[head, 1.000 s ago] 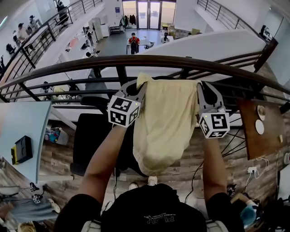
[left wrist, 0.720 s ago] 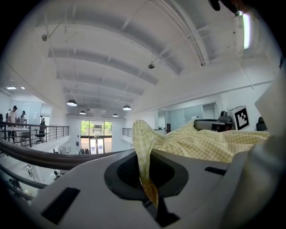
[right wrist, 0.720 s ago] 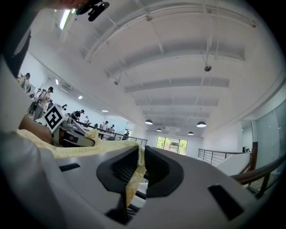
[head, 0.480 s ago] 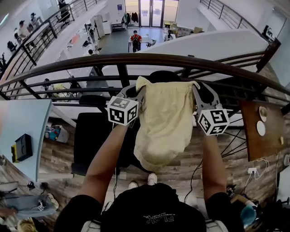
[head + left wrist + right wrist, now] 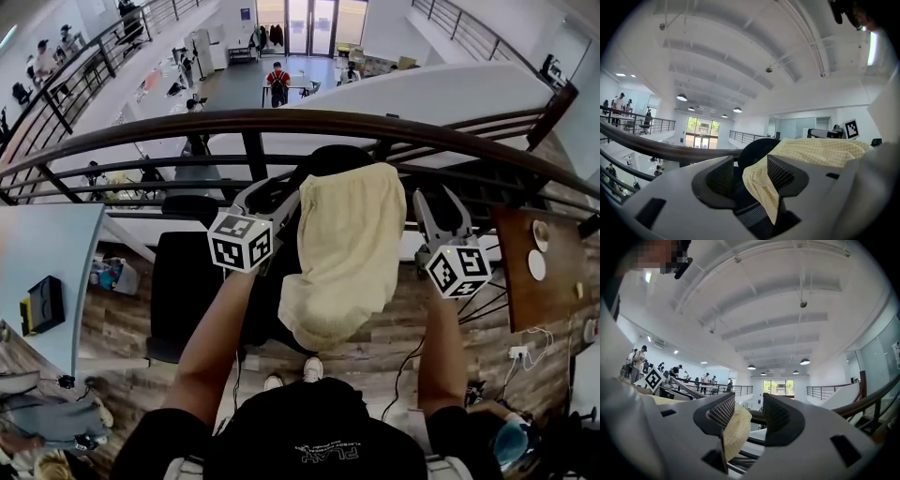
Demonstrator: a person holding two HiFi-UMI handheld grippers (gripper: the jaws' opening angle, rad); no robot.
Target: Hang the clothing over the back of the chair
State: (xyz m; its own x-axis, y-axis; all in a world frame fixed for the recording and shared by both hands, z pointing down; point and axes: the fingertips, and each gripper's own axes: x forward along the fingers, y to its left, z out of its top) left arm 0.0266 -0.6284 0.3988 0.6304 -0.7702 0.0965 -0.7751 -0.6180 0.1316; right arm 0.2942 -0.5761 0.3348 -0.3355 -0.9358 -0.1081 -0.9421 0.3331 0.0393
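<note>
Left gripper [image 5: 270, 194]: jaws just opened, now wide apart; the cloth edge lies loose between them.
Pale yellow checked garment [image 5: 345, 239]: draped over the back of the black office chair [image 5: 323, 157], with the longer part on the near side.
Right gripper [image 5: 439, 214]: jaws just opened, now spread; a cloth fold sits beside one pad.
Risk: a ribbed pad may catch the cloth during withdrawal and drag it off, and the uneven hang may let it slide.

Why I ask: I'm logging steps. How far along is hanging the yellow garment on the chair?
Done: the yellow garment lies draped over the chair back. In hand: nothing is gripped. The jaws of the left gripper and the right gripper have just been opening, and a loose cloth edge sits between each pair. Remaining: draw both grippers clear of the cloth.
</note>
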